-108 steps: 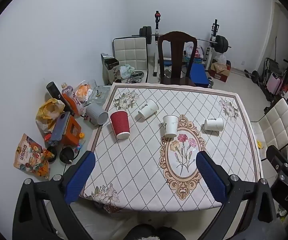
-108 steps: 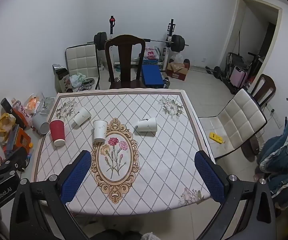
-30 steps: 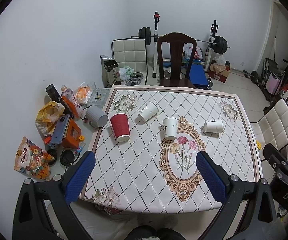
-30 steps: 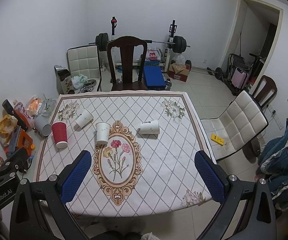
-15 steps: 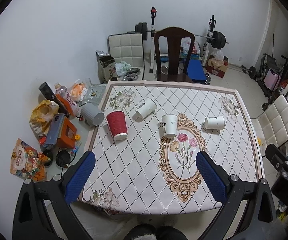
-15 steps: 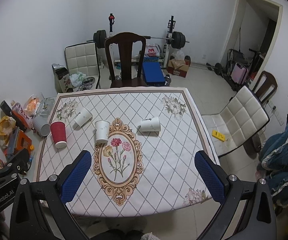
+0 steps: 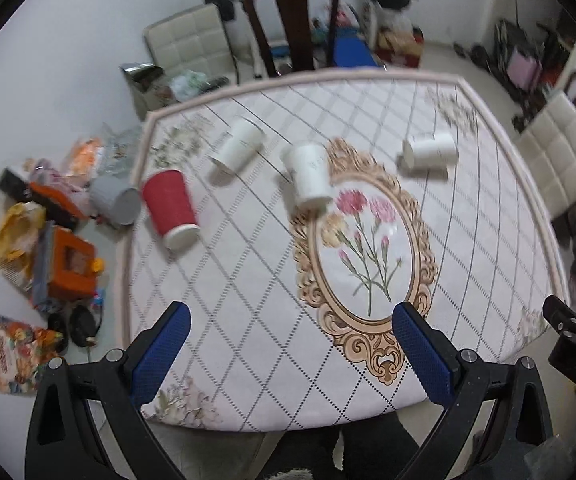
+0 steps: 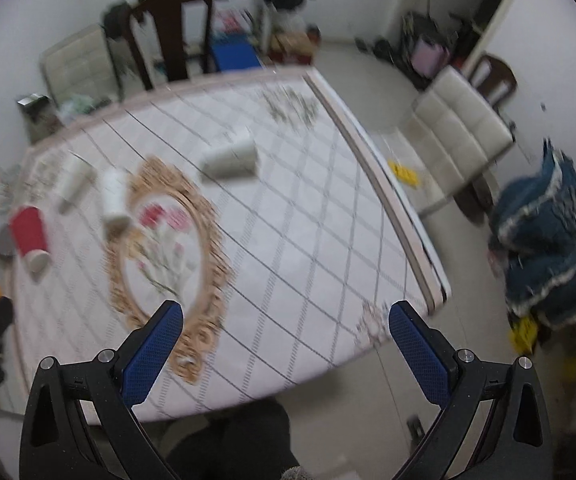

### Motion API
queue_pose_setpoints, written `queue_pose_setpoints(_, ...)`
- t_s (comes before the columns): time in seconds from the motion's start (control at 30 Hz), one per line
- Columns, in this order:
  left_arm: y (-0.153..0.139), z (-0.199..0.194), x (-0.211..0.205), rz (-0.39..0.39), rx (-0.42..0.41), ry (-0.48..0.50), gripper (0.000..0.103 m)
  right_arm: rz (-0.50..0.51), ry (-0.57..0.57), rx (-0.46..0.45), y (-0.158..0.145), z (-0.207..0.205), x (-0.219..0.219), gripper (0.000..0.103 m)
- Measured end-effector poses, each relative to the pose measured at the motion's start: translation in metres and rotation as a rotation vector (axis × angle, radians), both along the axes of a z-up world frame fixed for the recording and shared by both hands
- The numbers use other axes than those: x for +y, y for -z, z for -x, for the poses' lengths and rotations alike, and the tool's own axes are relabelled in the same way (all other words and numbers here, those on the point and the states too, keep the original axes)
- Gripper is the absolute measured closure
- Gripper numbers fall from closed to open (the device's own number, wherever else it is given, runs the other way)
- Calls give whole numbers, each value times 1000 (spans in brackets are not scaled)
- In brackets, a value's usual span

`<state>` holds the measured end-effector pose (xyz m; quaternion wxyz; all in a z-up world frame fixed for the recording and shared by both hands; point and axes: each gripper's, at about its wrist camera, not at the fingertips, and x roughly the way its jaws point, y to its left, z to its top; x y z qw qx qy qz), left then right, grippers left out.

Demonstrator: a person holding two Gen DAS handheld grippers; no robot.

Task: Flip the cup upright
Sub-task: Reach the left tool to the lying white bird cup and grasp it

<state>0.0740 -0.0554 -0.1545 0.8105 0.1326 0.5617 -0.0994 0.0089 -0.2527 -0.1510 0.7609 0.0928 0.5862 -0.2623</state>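
A red paper cup [image 7: 170, 207] stands upside down near the left edge of the patterned table [image 7: 248, 280]. A white cup [image 7: 309, 179] stands upside down at the top of the oval flower pattern. Two more white cups lie on their sides, one further back left [image 7: 236, 145] and one at the right [image 7: 429, 151]. My left gripper [image 7: 289, 354] is open and empty, above the table's near edge. My right gripper [image 8: 288, 356] is open and empty over the near right corner. The right wrist view shows the red cup [image 8: 30, 236] and the lying white cup [image 8: 232, 158], blurred.
A dark wooden chair [image 7: 293, 20] stands behind the table and padded white chairs [image 8: 459, 128] at the right. Bags, an orange box [image 7: 68, 260] and a grey bin [image 7: 116, 200] lie on the floor at the left. Blue cloth [image 8: 547, 240] is at the right.
Both grippers have dropped lower and moved closer to the table, so the cups look larger. The right gripper has swung to the right. The cups have not moved.
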Motion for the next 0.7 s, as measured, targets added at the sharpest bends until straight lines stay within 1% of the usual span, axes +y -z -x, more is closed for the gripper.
queue_pose_setpoints(0.13, 35, -16, -30, -23, 78, 37, 0, -41, 44, 82, 53, -6, -31, 0)
queue_pose_setpoints(0.23, 56, -31, -52, -41, 113, 51, 0, -73, 53, 128, 85, -18, -51, 0)
queue_pose_setpoints(0.33, 74, -50, -78, -62, 144, 77, 1, -99, 50, 174, 108, -31, -71, 0)
queue_pose_setpoints(0.4, 82, -61, -96, -76, 141, 111, 1, -118, 52, 202, 124, -40, -86, 0)
queue_pose_setpoints(0.57, 101, -94, -151, -149, 101, 266, 1, -157, 59, 257, 156, -63, -122, 0)
queue_pose_setpoints(0.6, 104, -100, -160, -163, 94, 293, 3, -162, 59, 265, 161, -68, -129, 0)
queue_pose_setpoints(0.63, 107, -108, -171, -183, 83, 332, 8, -166, 60, 271, 166, -74, -137, 0)
queue_pose_setpoints(0.7, 114, -121, -188, -208, 79, 385, 12, -168, 62, 278, 172, -86, -150, 0)
